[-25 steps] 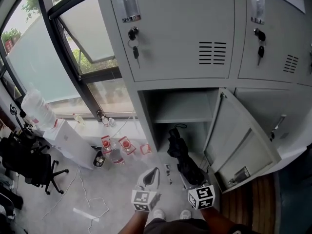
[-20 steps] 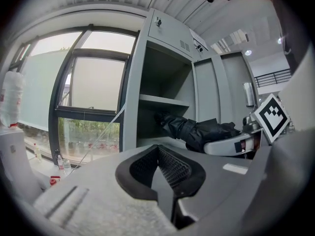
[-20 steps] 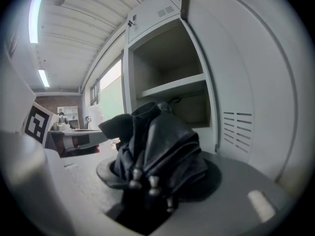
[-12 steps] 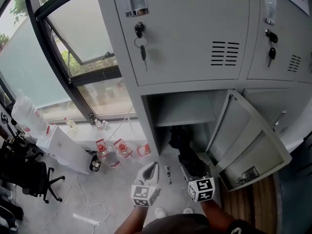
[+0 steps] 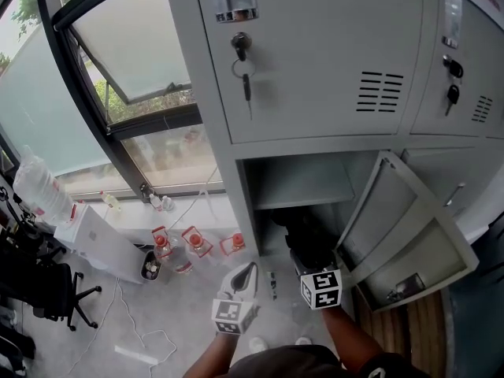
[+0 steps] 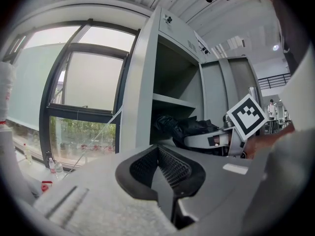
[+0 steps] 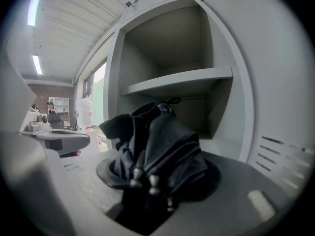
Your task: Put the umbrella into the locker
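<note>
1. R gripper (image 7: 147, 193) clamps the folded black umbrella (image 7: 160, 146). The umbrella's front end sits at the mouth of the open locker (image 5: 240, 203) compartment, under the shelf (image 7: 177, 80).
2. Clear gap btw umbrella top & shelf edge.
3. Door (image 5: 405, 235) is swung out to the right, its edge near R gripper.
4. L gripper (image 5: 246, 274) has its jaws together on nothing. It's outside the locker, left of R.

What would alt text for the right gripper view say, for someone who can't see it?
A folded black umbrella is clamped in the right gripper, its tip toward an open grey locker with one shelf inside. The left gripper shows at the left edge.
</note>
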The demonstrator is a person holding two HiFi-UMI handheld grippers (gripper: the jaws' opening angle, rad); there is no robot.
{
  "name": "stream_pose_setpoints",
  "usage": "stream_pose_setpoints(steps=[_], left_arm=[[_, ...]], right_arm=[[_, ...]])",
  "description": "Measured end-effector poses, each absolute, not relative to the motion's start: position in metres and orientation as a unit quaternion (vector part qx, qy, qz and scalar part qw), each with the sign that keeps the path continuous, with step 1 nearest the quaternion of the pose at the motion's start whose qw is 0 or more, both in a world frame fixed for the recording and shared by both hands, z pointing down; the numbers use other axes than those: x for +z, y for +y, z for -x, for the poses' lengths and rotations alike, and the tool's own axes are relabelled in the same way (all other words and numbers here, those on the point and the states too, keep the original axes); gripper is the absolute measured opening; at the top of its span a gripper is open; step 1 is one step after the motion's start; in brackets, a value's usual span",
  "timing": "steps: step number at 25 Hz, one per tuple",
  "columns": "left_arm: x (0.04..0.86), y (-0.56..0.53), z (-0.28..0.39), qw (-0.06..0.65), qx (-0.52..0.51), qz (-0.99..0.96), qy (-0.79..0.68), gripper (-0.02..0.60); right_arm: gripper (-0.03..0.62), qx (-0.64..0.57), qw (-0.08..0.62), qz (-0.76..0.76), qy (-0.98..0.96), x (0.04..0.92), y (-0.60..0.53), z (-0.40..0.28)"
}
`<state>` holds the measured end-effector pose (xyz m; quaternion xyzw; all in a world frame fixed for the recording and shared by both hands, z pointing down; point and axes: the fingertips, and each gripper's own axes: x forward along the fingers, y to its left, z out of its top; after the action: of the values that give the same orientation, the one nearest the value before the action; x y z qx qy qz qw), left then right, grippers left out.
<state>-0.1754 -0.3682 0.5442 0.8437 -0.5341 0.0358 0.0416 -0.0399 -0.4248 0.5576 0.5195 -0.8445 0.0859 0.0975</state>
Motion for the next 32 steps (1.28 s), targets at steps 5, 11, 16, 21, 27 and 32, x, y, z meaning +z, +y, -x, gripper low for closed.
stream_pose_setpoints(steps=[5, 11, 16, 21, 27, 32], left_arm=[[0.548, -0.371, 0.178, 0.047, 0.037, -0.843, -0.535, 0.005], [0.55, -0.375, 0.181, 0.05, 0.035, -0.841, -0.538, 0.005], [0.552, -0.374, 0.181, 0.053, 0.036, -0.841, -0.537, 0.005], [0.551, -0.375, 0.185, 0.054, 0.033, -0.838, -0.541, 0.005], [0.552, -0.375, 0.187, 0.054, 0.032, -0.837, -0.543, 0.005], [0.552, -0.374, 0.186, 0.055, 0.032, -0.837, -0.543, 0.005]], right_arm=[[0.242, 0.08, 0.114, -0.519, -0.843, 0.562, -0.454, 0.048], [0.242, 0.087, 0.141, -0.517, -0.84, 0.568, -0.486, 0.056], [0.242, 0.1, 0.162, -0.52, -0.832, 0.578, -0.504, 0.061], [0.242, 0.117, 0.188, -0.526, -0.821, 0.593, -0.517, 0.059], [0.242, 0.137, 0.221, -0.535, -0.804, 0.606, -0.527, 0.055], [0.242, 0.146, 0.246, -0.539, -0.792, 0.614, -0.535, 0.055]])
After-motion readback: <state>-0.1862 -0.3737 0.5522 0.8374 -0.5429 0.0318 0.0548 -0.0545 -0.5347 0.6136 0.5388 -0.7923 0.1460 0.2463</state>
